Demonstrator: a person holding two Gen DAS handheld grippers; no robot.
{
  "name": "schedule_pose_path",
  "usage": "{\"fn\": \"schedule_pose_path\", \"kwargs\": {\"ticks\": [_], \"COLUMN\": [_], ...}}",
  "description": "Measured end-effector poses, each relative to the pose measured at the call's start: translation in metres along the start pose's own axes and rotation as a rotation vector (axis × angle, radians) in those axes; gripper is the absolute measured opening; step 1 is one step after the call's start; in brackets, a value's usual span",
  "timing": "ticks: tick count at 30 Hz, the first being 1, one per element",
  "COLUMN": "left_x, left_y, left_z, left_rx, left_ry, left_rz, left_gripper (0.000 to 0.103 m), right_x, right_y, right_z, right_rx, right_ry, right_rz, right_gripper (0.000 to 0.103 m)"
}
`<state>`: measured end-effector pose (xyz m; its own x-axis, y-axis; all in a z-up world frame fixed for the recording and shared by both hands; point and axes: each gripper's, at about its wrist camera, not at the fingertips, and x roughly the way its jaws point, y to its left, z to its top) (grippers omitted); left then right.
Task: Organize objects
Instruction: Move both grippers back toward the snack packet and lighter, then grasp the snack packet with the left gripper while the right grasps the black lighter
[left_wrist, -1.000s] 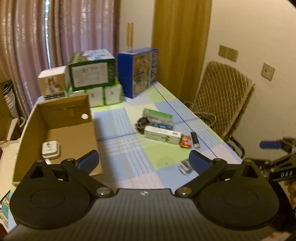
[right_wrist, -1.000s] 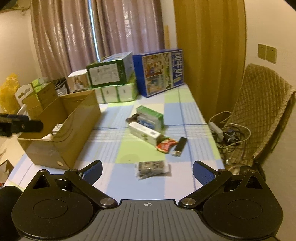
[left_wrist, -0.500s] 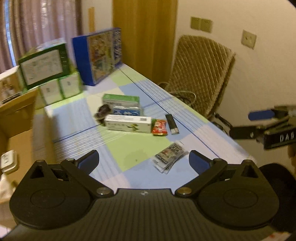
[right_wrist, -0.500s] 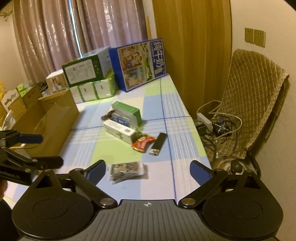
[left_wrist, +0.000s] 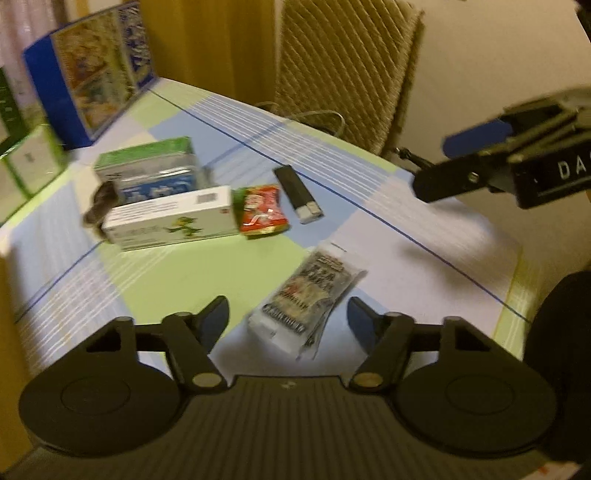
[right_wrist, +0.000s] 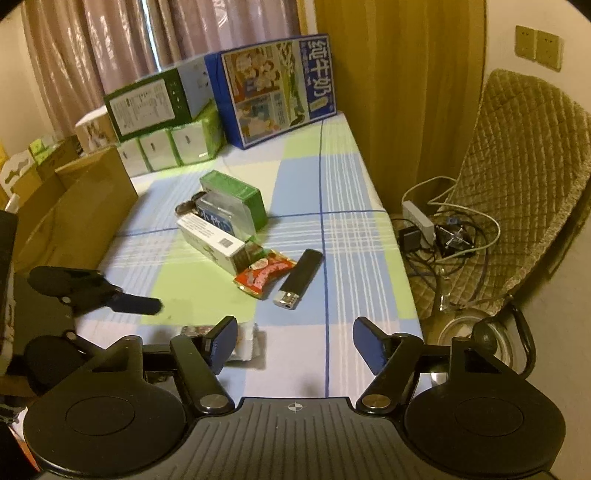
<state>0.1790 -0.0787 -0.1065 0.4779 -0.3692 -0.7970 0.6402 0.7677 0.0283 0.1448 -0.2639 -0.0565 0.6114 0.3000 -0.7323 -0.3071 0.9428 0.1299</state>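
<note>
A clear plastic packet (left_wrist: 310, 295) with dark print lies on the checked tablecloth (left_wrist: 192, 288). It sits between the fingers of my left gripper (left_wrist: 288, 319), which is open and low over it. My right gripper (right_wrist: 297, 345) is open and empty above the table's near edge. Its left finger hides part of the packet (right_wrist: 245, 339). Farther back lie a white box with a green lizard (left_wrist: 170, 221), a green box (left_wrist: 147, 166), a red snack packet (left_wrist: 260, 210) and a black lighter (left_wrist: 297, 194). The right gripper (left_wrist: 432, 166) hovers at the right.
An open cardboard box (right_wrist: 74, 218) stands at the left. A blue milk carton box (right_wrist: 277, 85) and green-and-white boxes (right_wrist: 173, 144) line the back. A quilted chair (right_wrist: 517, 166) with a power strip (right_wrist: 417, 221) and cables is beside the table's right edge.
My left gripper has swung right from the cardboard box and dropped down over the plastic packet. Both grippers' fingers have narrowed somewhat. The right gripper moved forward and lower.
</note>
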Motion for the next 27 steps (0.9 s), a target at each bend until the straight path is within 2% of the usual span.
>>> {"fn": "schedule_pose_path", "kwargs": {"ticks": [4, 7, 8, 9, 10, 12, 15, 17, 20, 22, 27], "left_x": [0.018, 0.027, 0.029, 0.029, 0.030, 0.028, 0.023, 0.020, 0.019, 0.018, 0.017], "left_y": [-0.004, -0.002, 0.000, 0.001, 0.004, 0.009, 0.025, 0.040, 0.058, 0.064, 0.067], "left_z": [0.005, 0.005, 0.005, 0.004, 0.003, 0.000, -0.007, -0.012, -0.018, -0.019, -0.020], "left_rx": [0.059, 0.067, 0.057, 0.045, 0.029, -0.001, -0.113, -0.224, -0.348, -0.383, -0.376], "left_ry": [0.016, 0.033, 0.037, 0.041, 0.047, 0.050, 0.052, 0.052, 0.033, 0.025, 0.020], "left_rz": [-0.020, -0.035, -0.041, -0.047, -0.045, -0.023, 0.064, 0.147, 0.196, 0.205, 0.195], "left_gripper": [0.059, 0.055, 0.052, 0.044, 0.039, 0.036, 0.034, 0.034, 0.034, 0.034, 0.034], "right_x": [0.016, 0.027, 0.030, 0.034, 0.038, 0.046, 0.059, 0.071, 0.092, 0.104, 0.129], "right_y": [-0.001, -0.003, -0.003, -0.003, -0.003, -0.002, 0.000, 0.000, 0.000, 0.000, -0.005], "right_z": [0.007, 0.011, 0.012, 0.013, 0.014, 0.016, 0.019, 0.022, 0.025, 0.027, 0.030], "right_rx": [-0.030, -0.031, -0.031, -0.031, -0.031, -0.032, -0.025, -0.004, 0.020, 0.024, 0.049], "right_ry": [0.026, 0.045, 0.049, 0.054, 0.060, 0.067, 0.074, 0.075, 0.081, 0.083, 0.088], "right_rz": [-0.011, -0.011, -0.010, -0.007, -0.004, 0.000, 0.007, 0.014, 0.004, -0.023, -0.062], "right_gripper": [0.066, 0.066, 0.066, 0.066, 0.066, 0.066, 0.064, 0.058, 0.044, 0.039, 0.038]}}
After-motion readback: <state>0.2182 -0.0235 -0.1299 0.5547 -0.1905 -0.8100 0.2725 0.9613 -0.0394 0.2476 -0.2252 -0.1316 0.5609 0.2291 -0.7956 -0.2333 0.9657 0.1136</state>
